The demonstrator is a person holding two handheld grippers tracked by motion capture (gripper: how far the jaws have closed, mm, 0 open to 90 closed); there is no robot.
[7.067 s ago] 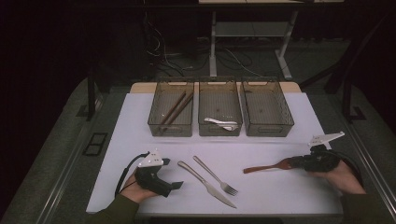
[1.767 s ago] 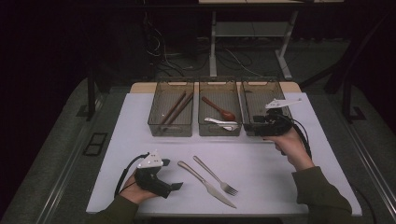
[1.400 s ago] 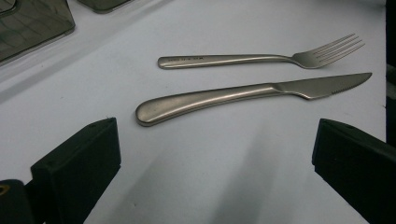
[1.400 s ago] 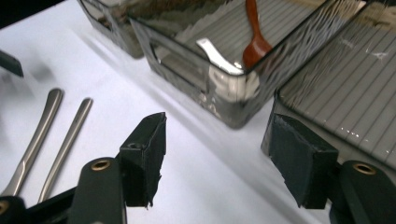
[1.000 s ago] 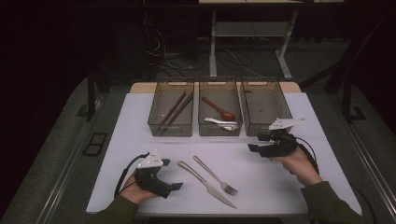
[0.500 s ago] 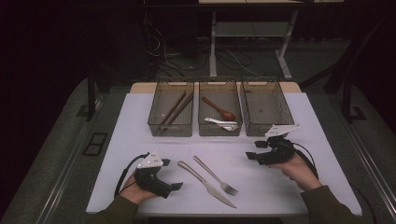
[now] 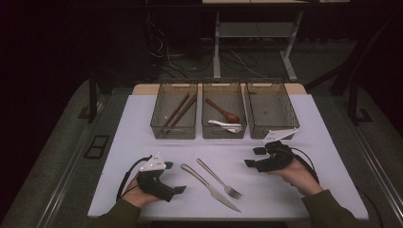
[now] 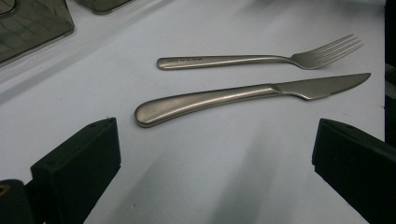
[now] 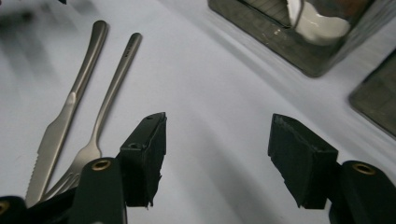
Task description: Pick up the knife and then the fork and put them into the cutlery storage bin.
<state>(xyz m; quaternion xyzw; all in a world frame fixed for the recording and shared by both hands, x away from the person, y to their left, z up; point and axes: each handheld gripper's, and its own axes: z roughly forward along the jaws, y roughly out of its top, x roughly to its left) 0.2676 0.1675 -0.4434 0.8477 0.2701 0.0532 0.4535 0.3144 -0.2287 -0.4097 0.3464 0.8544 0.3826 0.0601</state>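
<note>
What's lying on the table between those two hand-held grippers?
In the high view, a knife and a fork lie side by side on the white mat between the left gripper and the right gripper.

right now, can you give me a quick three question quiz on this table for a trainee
1. True or false: the fork lies inside one of the bins.
2. Multiple choice: what is in the middle bin? A) chopsticks B) a brown spoon and a white spoon C) nothing
3. Short answer: is the right gripper holding anything?

Key
1. False. The fork lies on the white mat beside the knife, between the left gripper and the right one.
2. B. The brown spoon and the white spoon lie there; the chopsticks are in the left bin.
3. No. Its jaws stand open with bare mat between them.
</note>
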